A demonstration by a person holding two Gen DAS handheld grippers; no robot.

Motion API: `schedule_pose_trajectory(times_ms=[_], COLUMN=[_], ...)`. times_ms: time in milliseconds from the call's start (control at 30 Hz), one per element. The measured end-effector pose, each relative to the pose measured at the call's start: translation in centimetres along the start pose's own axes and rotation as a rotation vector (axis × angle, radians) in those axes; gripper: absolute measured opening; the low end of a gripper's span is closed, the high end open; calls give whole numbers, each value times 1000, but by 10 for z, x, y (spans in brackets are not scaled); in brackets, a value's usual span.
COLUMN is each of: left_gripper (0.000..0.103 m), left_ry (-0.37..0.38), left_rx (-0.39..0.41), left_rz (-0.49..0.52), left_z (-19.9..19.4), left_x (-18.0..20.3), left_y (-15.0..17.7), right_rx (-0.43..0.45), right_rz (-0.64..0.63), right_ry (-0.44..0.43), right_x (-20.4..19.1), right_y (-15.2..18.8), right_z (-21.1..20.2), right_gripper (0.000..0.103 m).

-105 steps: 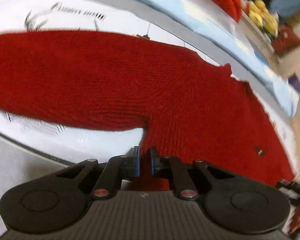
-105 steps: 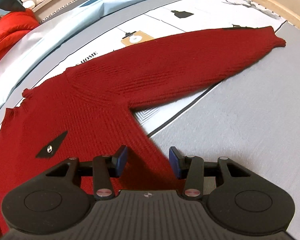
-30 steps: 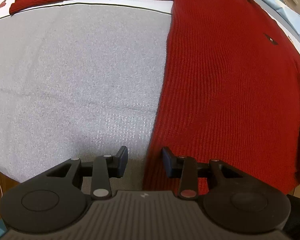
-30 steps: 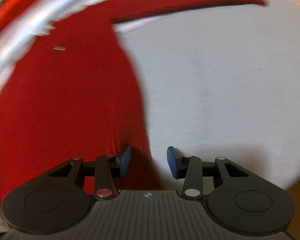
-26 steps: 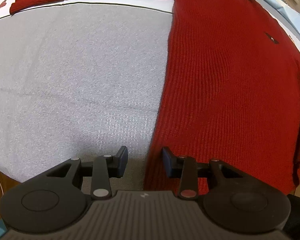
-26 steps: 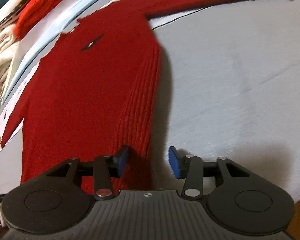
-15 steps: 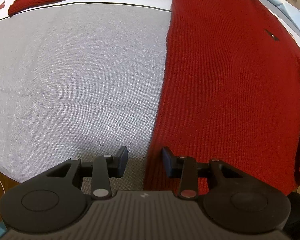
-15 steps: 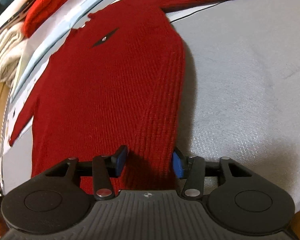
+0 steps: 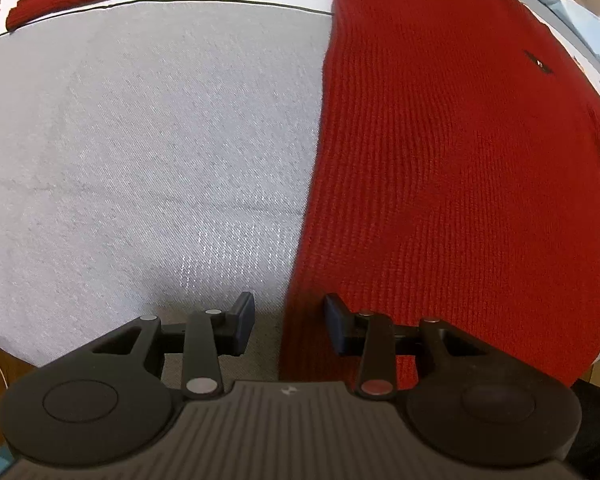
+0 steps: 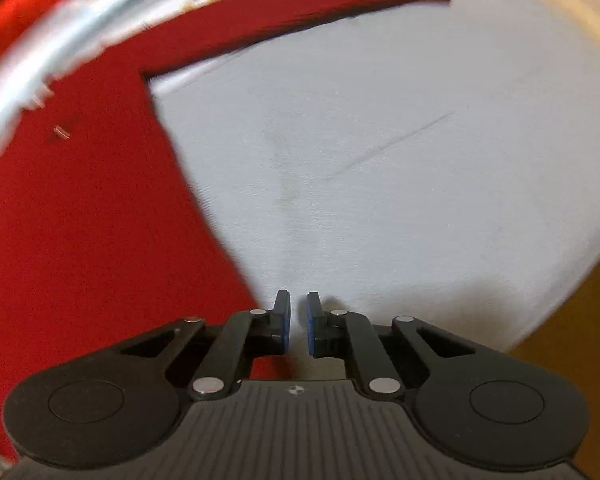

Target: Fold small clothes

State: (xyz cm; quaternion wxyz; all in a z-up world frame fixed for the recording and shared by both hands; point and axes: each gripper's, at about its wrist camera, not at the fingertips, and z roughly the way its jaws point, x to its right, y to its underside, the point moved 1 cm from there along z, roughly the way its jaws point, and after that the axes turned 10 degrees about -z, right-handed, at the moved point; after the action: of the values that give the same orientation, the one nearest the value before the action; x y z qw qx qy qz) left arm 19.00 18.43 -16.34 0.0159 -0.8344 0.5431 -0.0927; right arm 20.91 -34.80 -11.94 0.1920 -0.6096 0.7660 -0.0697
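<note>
Right gripper (image 10: 298, 322) just snapped nearly closed, nothing between its jaws, and slid off the red sweater (image 9: 452, 168) edge. Left gripper (image 9: 289, 322) hasn't budged, jaws open.

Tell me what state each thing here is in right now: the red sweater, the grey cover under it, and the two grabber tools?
Red sweater: spread flat, front up, sleeves stretched out sideways, not yet folded.
Grey cover: lying smooth under the sweater, a few faint creases.
Left gripper: open, its jaws astride the sweater's side edge near the hem.
Right gripper: jaws have just been closing, now nearly together beside the sweater's hem corner; nothing visibly between them.
</note>
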Motion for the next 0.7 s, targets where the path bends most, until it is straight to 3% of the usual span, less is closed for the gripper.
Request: schedule_pose_trajectory(times_ms=[33, 100, 233, 267, 300, 333, 533, 600, 700], left_gripper=[43, 43, 38, 23, 8, 8, 6, 6, 8], left_ry=[1, 3, 10, 21, 37, 44, 99, -10, -61], left_rx=[-2, -10, -18, -16, -14, -3, 72, 72, 55], left_rz=[-1, -4, 27, 48, 71, 99, 215, 279, 282], left_z=[1, 2, 4, 4, 3, 0, -28, -20, -11], left_x=[-1, -3, -2, 0, 3, 6, 12, 12, 13], left_y=[0, -2, -3, -3, -3, -2, 3, 5, 4], right_rx=[-8, -34, -112, -108, -98, -85, 48, 50, -29], right_rz=[22, 0, -114, -125, -143, -160, -66, -82, -132], right_ry=[-69, -92, 54, 60, 59, 51, -1, 25, 67], right_x=[1, -3, -18, -20, -21, -23, -6, -4, -12], right_y=[3, 8, 18, 19, 19, 18, 13, 15, 19], right_z=[0, 5, 23, 24, 23, 20, -12, -14, 5], right_gripper=[18, 46, 48, 43, 23, 11, 8, 8, 9])
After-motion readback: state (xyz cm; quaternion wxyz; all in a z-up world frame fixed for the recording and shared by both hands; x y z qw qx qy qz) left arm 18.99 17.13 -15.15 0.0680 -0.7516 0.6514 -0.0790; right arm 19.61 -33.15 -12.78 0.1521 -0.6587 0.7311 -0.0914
